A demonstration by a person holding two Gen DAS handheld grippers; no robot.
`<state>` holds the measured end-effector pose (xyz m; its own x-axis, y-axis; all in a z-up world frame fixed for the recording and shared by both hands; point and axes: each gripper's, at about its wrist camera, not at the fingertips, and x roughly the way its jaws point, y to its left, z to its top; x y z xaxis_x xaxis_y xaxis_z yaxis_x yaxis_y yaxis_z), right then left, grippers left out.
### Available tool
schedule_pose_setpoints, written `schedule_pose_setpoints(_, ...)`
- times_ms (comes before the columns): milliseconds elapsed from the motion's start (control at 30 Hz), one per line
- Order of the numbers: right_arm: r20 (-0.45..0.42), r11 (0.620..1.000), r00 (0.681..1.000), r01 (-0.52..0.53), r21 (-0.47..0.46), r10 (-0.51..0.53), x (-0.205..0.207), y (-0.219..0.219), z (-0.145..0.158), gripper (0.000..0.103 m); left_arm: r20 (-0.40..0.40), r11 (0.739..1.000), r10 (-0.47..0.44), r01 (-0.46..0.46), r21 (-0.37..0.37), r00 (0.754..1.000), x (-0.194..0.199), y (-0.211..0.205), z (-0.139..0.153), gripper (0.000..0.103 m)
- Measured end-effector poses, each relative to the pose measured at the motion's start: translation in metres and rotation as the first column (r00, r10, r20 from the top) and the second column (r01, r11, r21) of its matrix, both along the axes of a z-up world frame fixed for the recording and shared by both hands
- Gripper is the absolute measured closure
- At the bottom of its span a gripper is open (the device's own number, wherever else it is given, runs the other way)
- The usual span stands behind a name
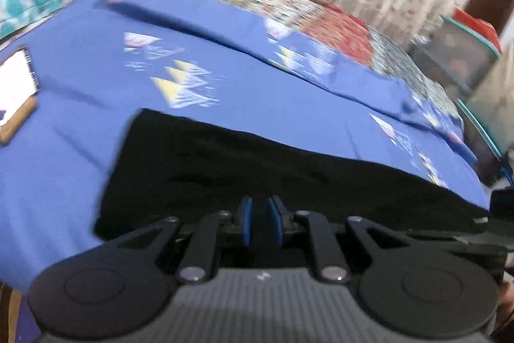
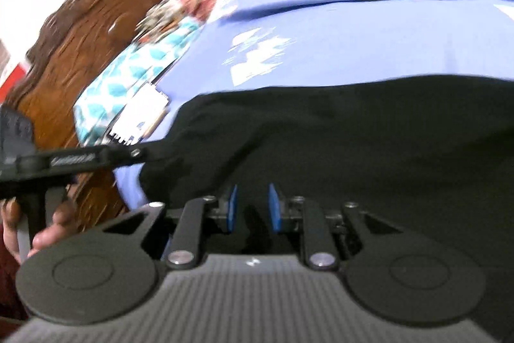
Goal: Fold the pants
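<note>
Gripping black pants (image 1: 257, 169) – both tongs (image 1: 261, 221) (image 2: 252, 208); lettering too blurred.

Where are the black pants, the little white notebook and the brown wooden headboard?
black pants (image 1: 257, 169): left wrist view, on the flat middle of the cloth.
white notebook (image 1: 16, 79): left wrist view, on its white page.
wooden headboard (image 2: 83, 31): right wrist view, on its carved brown panel.

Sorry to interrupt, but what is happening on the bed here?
A person is folding black pants spread on a blue bedsheet, with a handheld gripper in each hand. The left gripper and the right gripper both sit low over the near edge of the dark fabric, jaws nearly together with cloth apparently between them. The views are blurred, so the grip itself is uncertain.
</note>
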<state>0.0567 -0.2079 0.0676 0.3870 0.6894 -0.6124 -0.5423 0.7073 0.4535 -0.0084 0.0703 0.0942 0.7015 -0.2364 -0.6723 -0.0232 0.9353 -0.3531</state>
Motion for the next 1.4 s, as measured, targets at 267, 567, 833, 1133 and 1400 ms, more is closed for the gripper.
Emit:
schedule_pose_setpoints(267,-0.177,0.997,0.983,-0.053,-0.059,0.041,-0.011,-0.010,-0.040,0.078,-0.190,0.992,-0.066,0.085,0.093,0.980,0.014,-0.036,-0.045,0.090)
schedule_pose_setpoints(567,-0.137,0.998,0.991,0.013,0.053,-0.005,-0.020,-0.044,-0.024,0.077,-0.100,0.997,-0.054,0.060,0.051,0.993,-0.007,-0.026,-0.011,0.087)
schedule_pose_setpoints(833,-0.075,0.964,0.967,0.249,0.096,-0.242,-0.032,-0.118,-0.014,0.077,-0.086,0.978,-0.181,0.188,0.091,0.980,0.033,-0.089,-0.004,0.084)
schedule_pose_setpoints(1133,-0.062,0.841,0.840,0.540,0.001,-0.539,-0.050,-0.189,-0.024,0.072,-0.228,0.926,-0.236,0.290,0.242,0.945,0.053,-0.175,-0.036,0.081)
schedule_pose_setpoints(1400,-0.065,0.826,0.829,0.560,0.064,-0.556,-0.059,-0.209,-0.029,0.069,-0.274,0.906,-0.187,0.273,0.322,0.943,0.055,-0.196,-0.039,0.078)
